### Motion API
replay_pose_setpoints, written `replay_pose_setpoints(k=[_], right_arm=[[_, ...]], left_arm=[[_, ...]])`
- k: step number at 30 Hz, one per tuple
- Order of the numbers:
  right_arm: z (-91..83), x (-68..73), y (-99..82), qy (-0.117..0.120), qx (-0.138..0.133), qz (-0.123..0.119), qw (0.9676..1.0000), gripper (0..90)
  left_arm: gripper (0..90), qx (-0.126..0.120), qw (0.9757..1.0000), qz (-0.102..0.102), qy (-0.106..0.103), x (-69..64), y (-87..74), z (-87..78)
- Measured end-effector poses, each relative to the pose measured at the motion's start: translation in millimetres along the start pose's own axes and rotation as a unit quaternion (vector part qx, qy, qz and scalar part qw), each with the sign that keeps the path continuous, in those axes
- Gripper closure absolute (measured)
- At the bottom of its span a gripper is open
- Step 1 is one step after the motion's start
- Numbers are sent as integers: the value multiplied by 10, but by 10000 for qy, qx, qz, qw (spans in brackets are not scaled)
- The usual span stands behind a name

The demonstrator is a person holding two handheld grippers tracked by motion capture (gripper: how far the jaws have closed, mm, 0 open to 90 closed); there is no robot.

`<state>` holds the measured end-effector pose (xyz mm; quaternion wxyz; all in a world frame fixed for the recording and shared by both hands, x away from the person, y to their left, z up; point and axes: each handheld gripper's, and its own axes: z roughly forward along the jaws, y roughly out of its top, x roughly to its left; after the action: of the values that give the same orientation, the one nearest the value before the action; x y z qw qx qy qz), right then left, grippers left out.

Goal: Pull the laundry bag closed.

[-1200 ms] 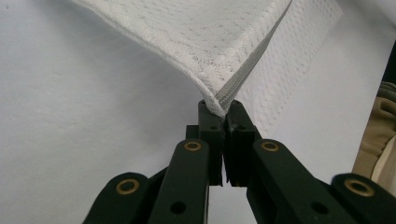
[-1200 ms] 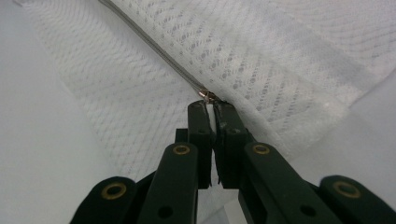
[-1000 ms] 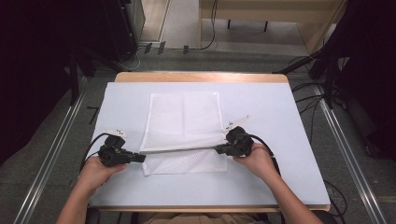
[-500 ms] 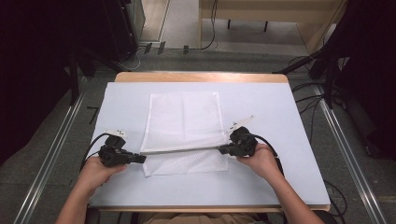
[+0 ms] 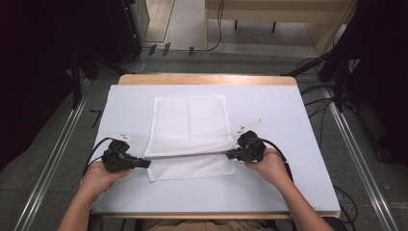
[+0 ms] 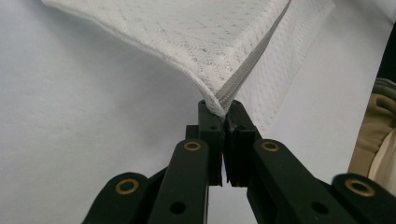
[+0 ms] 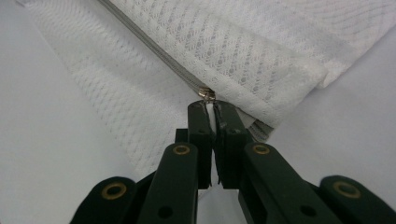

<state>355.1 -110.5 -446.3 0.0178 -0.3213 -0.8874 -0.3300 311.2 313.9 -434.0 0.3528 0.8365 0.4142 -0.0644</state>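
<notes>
Right gripper [image 5: 230, 154] shifted slightly right | both fingers clamp mesh bag [image 5: 190, 126] zipper ends | left gripper [image 5: 145, 163] steady

White open-weave mesh cloth bag [image 5: 189, 126], grey zip [image 7: 154, 49], matt table cover [image 5: 284, 115].

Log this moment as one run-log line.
left tongs: shut on mesh bag corner | right tongs: shut on zipper pull | zipper edge taut between them | table: bag flat

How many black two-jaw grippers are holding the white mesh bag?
2. The left gripper clamps the white mesh laundry bag at its zipper's left end; the right gripper clamps the right end.
</notes>
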Motion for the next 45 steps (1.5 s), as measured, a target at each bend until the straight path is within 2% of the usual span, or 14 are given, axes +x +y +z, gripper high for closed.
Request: replay_pose_setpoints(k=[4,7,9,10,12,17,21,25,26,29,34,39,45], right_arm=[[6,15,2,27,-27,-34,10000,872],[13,21,3,10,0,-67,10000,861],[17,13,1,33,-27,-7,10000,824],[16,1,0,18,-65,-14,10000,801],[11,-1,1,61,-100,56,9999,742],[-1,-9,2,44,-259,-23,9997,655],[-28,-31,-1,-54,-393,12,9992,553],[-71,-68,-12,-152,-634,27,9979,474],[-81,-74,-17,-172,-697,12,9974,461],[-118,-100,-34,-225,-832,-60,9963,423],[-167,-146,-70,-507,-1060,-23,9931,359],[-231,-218,-115,-629,-1157,123,9912,320],[-320,-311,-183,-804,-1284,191,9883,296]], left_arm=[[855,-11,9999,-51,87,16,-9,4],[797,-70,9998,-124,110,29,-20,8],[737,-100,9997,-128,153,40,-19,10],[679,-111,9997,-129,196,40,-19,13],[638,-112,9996,-130,209,47,-16,15],[543,-308,9988,-137,343,55,-10,-16],[451,-611,9970,-113,459,66,-11,-57],[361,-762,9949,-36,654,96,-22,-73],[357,-781,9944,3,719,106,-26,-83],[345,-854,9928,-69,835,129,-32,-117],[345,-943,9902,-118,1027,158,-46,-165],[342,-1041,9880,-192,1127,183,-60,-208],[342,-1112,9861,-264,1207,216,-81,-250]])
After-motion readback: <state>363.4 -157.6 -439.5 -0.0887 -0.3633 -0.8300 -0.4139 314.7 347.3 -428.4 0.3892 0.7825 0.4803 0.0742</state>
